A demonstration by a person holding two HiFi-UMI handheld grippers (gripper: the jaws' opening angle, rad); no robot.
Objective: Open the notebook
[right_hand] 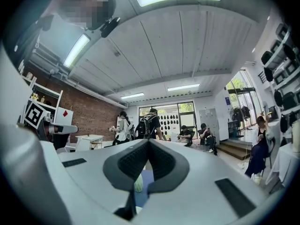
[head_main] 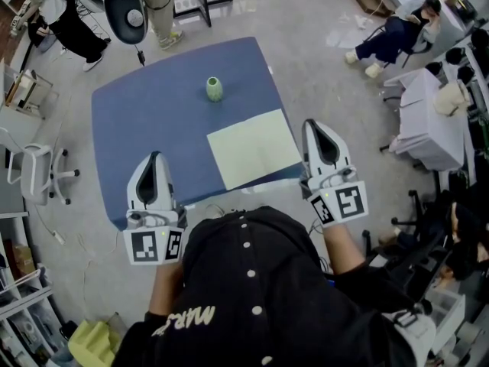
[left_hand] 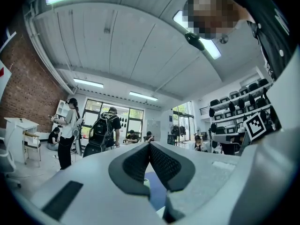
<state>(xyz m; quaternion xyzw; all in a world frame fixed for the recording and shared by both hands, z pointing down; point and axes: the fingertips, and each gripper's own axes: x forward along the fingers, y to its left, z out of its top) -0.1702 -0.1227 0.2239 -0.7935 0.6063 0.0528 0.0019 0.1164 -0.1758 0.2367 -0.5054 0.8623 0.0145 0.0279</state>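
- notebook [head_main: 254,148]: pale yellow-green, closed, lying flat on the blue table [head_main: 153,121], at the near right corner, its near edge close to the table edge.
- small green vase [head_main: 215,89] stands farther back on the table, well apart from the notebook.
- left gripper [head_main: 156,157]: jaws pressed together, nothing between them, held level over the near left part of the table, well apart from the notebook.
- right gripper [head_main: 312,126]: jaws also together and empty, just beside the notebook's right edge, not touching it as far as i can see.
- handling, my guess: thin, light and flat, with a cover that probably bends; it sits flush on the table, so there is little for a jaw to get under.
- likely to slide if pushed from one side; the closed left jaws could pin it down.
- best hold looks like a free corner or the edge of the cover, pinching the top sheet only.
- cannot tell which side is the spine.
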